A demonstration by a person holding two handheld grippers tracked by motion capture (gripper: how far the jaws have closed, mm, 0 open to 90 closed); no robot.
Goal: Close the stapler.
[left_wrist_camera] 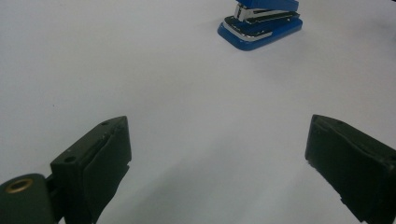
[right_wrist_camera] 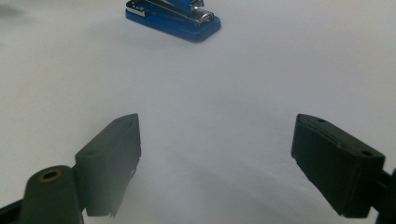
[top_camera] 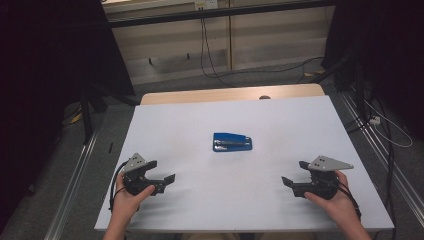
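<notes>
A blue stapler (top_camera: 232,142) with a silver metal strip lies flat near the middle of the white table top (top_camera: 200,120). My left gripper (top_camera: 161,171) rests low at the front left, held in a hand, jaws wide open and empty. In the left gripper view the stapler (left_wrist_camera: 259,22) sits far ahead, up and to the right of the left gripper (left_wrist_camera: 217,149). My right gripper (top_camera: 293,173) is at the front right, also open and empty. From the right gripper view the stapler (right_wrist_camera: 173,17) lies far ahead at the upper left of the right gripper (right_wrist_camera: 215,147).
The table's wooden far edge (top_camera: 230,93) shows beyond the white top. Black cables (top_camera: 210,55) run over the grey floor behind. Metal rails (top_camera: 75,175) flank both sides of the table, and dark curtains hang at left and right.
</notes>
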